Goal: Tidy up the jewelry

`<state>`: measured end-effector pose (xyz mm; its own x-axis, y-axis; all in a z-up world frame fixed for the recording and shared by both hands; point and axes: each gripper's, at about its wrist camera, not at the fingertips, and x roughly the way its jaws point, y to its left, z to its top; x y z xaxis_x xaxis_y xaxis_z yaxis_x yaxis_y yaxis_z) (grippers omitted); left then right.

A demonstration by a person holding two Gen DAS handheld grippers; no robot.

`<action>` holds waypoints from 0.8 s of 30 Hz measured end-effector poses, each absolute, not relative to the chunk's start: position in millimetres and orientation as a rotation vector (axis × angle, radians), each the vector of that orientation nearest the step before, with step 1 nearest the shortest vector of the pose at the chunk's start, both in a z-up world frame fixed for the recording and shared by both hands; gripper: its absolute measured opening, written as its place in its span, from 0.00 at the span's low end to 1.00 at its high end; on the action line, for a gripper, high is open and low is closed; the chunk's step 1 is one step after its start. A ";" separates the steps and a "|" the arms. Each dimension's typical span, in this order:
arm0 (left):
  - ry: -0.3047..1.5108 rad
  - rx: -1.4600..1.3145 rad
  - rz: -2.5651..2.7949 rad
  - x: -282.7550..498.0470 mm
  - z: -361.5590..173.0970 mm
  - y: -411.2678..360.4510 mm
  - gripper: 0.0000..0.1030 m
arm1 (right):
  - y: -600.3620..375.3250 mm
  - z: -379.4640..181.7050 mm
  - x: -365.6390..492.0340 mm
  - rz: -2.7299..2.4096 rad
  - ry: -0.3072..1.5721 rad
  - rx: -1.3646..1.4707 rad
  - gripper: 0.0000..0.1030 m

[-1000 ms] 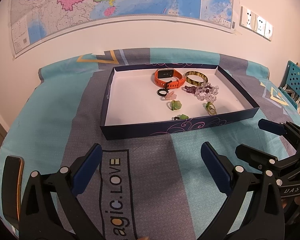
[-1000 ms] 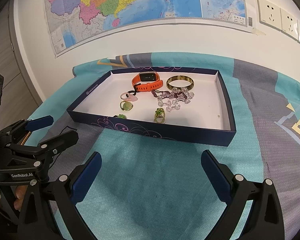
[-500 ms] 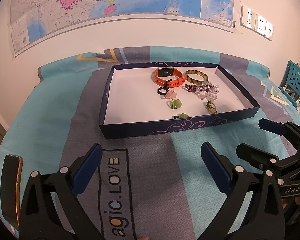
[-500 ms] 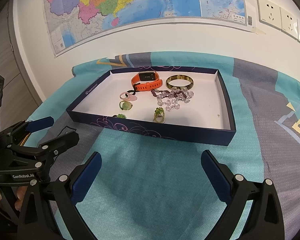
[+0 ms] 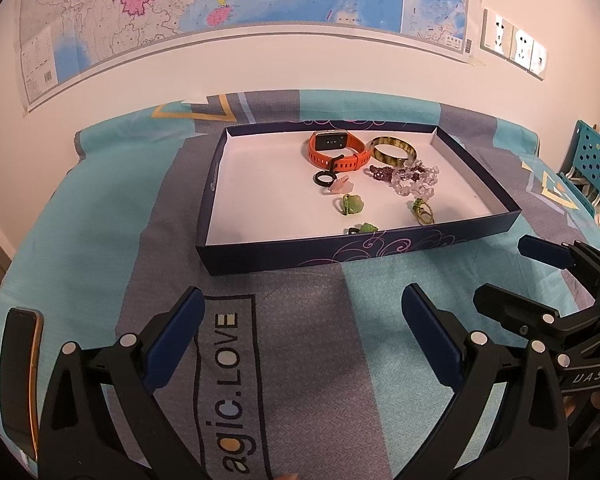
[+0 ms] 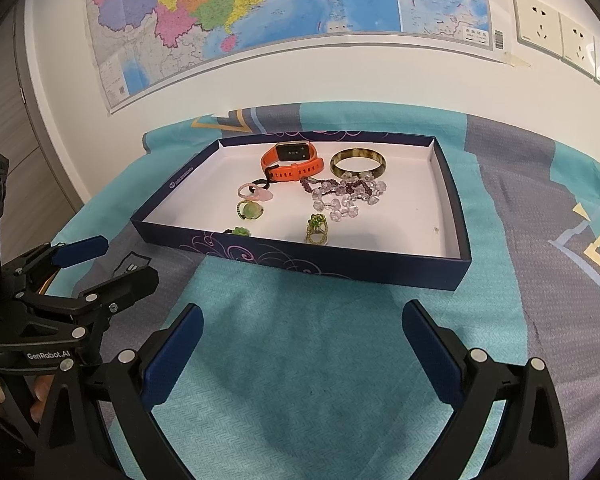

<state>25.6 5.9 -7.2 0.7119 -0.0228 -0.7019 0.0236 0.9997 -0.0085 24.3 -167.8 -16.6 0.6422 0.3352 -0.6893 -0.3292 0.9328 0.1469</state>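
A dark blue box lid (image 5: 260,258) (image 6: 340,266) with a white inside lies on the cloth-covered table. In it are an orange watch (image 5: 336,152) (image 6: 292,164), a mottled bangle (image 5: 392,151) (image 6: 358,163), bead bracelets (image 5: 410,178) (image 6: 344,196) and several rings (image 5: 352,205) (image 6: 250,210). My left gripper (image 5: 300,320) (image 6: 104,260) is open and empty over the cloth in front of the box. My right gripper (image 6: 302,334) (image 5: 512,272) is open and empty, beside the left one.
A patterned teal and grey cloth (image 5: 100,220) covers the table. A dark phone (image 5: 20,376) lies near the front left edge. A map (image 5: 220,0) and wall sockets (image 5: 516,46) are on the wall behind. A blue perforated basket (image 5: 596,160) stands at the right.
Both grippers have drawn back a little from the box; it looks slightly farther away. Nothing was grasped or moved.
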 end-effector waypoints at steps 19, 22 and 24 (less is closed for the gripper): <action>0.782 0.002 -0.025 25.6 -8.3 5.3 0.94 | -168.3 -17.1 25.3 0.377 0.787 0.007 0.93; 0.783 0.003 -0.026 26.1 -8.1 5.2 0.94 | -168.1 -17.2 25.3 0.377 0.787 0.008 0.93; 0.784 0.003 -0.025 25.4 -8.4 5.0 0.94 | -168.0 -16.9 25.0 0.377 0.787 0.008 0.93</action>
<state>25.4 5.0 -8.4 0.7077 -0.0216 -0.7062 0.0241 0.9997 -0.0064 25.0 -168.0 -16.9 0.6431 0.3338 -0.6892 -0.3278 0.9334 0.1462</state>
